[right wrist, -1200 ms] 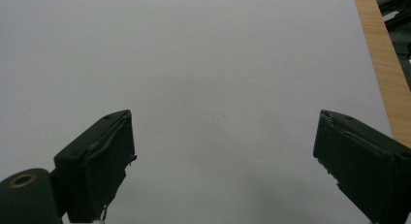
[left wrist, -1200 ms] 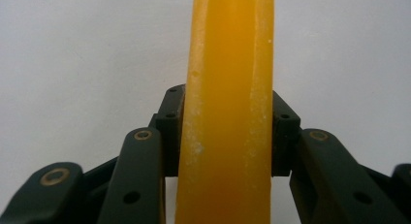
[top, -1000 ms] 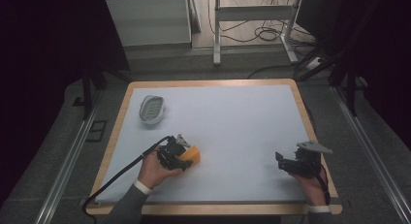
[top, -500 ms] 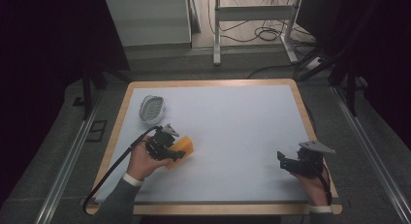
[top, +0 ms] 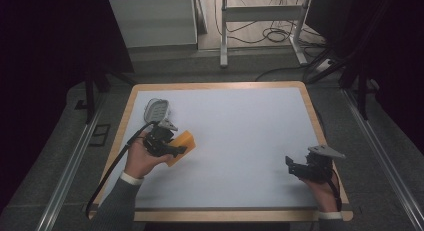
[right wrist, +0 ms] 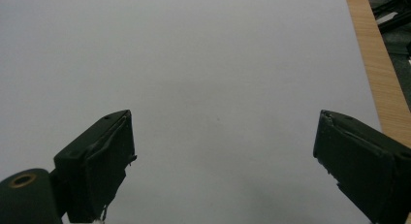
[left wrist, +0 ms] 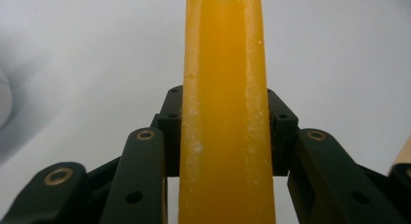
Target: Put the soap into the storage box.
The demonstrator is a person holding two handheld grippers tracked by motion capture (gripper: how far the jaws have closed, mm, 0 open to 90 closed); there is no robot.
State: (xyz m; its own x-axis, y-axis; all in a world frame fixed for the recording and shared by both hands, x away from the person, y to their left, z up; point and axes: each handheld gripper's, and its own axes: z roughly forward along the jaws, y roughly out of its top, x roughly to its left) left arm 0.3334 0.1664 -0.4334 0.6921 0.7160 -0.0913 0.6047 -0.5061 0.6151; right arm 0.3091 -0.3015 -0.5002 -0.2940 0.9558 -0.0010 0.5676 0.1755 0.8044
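Sponge (top: 181,145), orange and slab-like, is what the left tongs (top: 172,147) carry in the high view, pinched at one end so the rest sticks out past the jaw tips, over the white table (top: 240,141). Just beyond those tongs lies a grey oval dish (top: 157,109), possibly a soap holder or small strainer; the picture is too coarse to settle it. The right tongs (top: 292,167) hover low, well apart from the sponge, above bare table near the wooden edge.

From the left gripper view, the sponge (left wrist: 225,112) stands edge-on between the two black jaws, which press its flanks squarely; the hold looks centred. If the dish is the goal, a good carry would keep that squeeze steady, lower the free end first, and let go only once the sponge rests on something.

From the right gripper view, the right tongs (right wrist: 223,161) are spread wide with nothing between them, and white table lies ahead.

Count: one sponge, one dish, two tongs.
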